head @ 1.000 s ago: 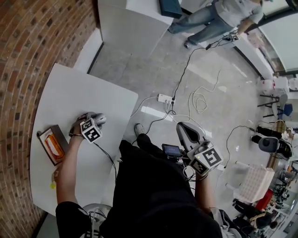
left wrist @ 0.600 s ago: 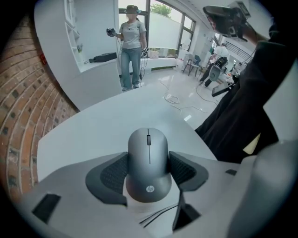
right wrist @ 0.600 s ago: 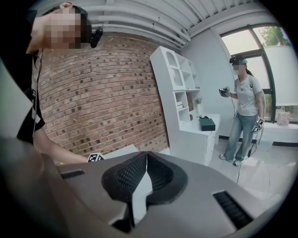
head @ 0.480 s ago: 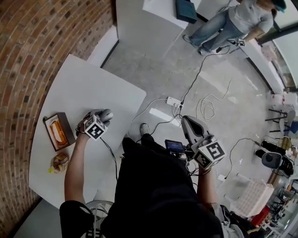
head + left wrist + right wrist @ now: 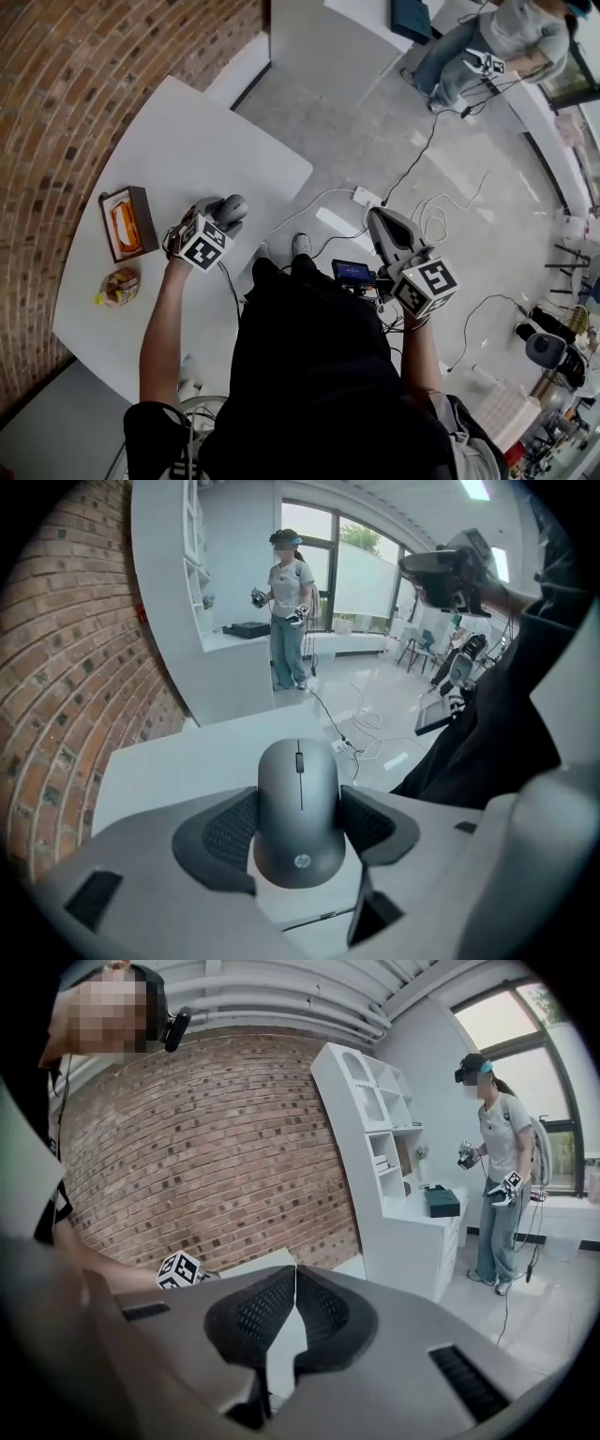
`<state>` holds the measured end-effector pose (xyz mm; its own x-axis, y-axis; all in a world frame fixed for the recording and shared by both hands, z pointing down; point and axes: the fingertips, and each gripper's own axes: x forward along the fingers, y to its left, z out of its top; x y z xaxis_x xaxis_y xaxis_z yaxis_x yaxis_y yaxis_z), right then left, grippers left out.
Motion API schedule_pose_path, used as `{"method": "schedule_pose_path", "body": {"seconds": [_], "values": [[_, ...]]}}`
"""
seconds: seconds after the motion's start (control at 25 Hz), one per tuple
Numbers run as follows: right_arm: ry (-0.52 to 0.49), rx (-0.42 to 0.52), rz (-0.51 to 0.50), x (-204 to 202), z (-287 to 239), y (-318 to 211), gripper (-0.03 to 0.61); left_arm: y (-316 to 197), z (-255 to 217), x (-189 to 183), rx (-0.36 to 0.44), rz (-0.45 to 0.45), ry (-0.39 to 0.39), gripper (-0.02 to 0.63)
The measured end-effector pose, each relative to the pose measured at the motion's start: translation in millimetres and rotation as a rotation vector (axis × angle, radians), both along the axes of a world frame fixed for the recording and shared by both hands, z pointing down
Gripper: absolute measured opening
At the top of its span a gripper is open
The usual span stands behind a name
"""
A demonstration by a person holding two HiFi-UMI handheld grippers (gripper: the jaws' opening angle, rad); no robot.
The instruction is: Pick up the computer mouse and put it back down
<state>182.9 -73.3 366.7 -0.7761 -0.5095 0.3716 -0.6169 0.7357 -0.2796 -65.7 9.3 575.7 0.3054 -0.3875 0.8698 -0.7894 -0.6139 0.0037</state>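
A grey computer mouse (image 5: 299,811) with a scroll wheel sits between the dark ribbed pads of my left gripper (image 5: 298,829), which is shut on its two sides. In the head view the mouse (image 5: 232,209) is held above the white table (image 5: 178,141) near its right edge, under the left gripper (image 5: 225,217) with its marker cube. Off the table over the floor, my right gripper (image 5: 382,227) is held up; its pads (image 5: 265,1312) meet with nothing between them, so the right gripper (image 5: 295,1309) is shut and empty.
A brown box with an orange item (image 5: 127,223) and a small wrapped snack (image 5: 118,286) lie on the table's left side. Brick wall (image 5: 84,75) borders the table. A power strip (image 5: 366,197) and cables lie on the floor. A person (image 5: 487,42) stands by a white counter.
The head view has shifted, so the table and both grippers sit further right and lower in frame. The left gripper stays shut on the mouse; the right stays shut.
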Motion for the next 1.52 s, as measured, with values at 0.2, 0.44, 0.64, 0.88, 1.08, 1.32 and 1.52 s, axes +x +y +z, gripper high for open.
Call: {"method": "schedule_pose_path", "body": {"seconds": [0.2, 0.44, 0.64, 0.88, 1.08, 1.32, 1.52], "values": [[-0.014, -0.003, -0.069, -9, 2, -7, 0.017, 11, -25, 9, 0.041, -0.103, 0.062, 0.295], [-0.029, -0.014, -0.152, -27, 5, -15, 0.017, 27, -46, 7, 0.089, -0.238, 0.114, 0.295], [-0.033, -0.023, -0.216, -45, 8, -19, 0.017, 42, -54, -3, 0.119, -0.373, 0.169, 0.295], [-0.04, -0.029, -0.28, -66, 11, -19, 0.017, 55, -84, -17, 0.197, -0.55, 0.303, 0.295], [-0.039, -0.028, -0.338, -87, 10, -16, 0.017, 61, -121, -21, 0.299, -0.662, 0.459, 0.295], [-0.046, -0.021, -0.387, -108, 8, -9, 0.017, 66, -166, -25, 0.42, -0.722, 0.636, 0.295], [-0.056, -0.015, -0.405, -121, 6, -3, 0.017, 70, -193, -32, 0.504, -0.748, 0.747, 0.295]]}}
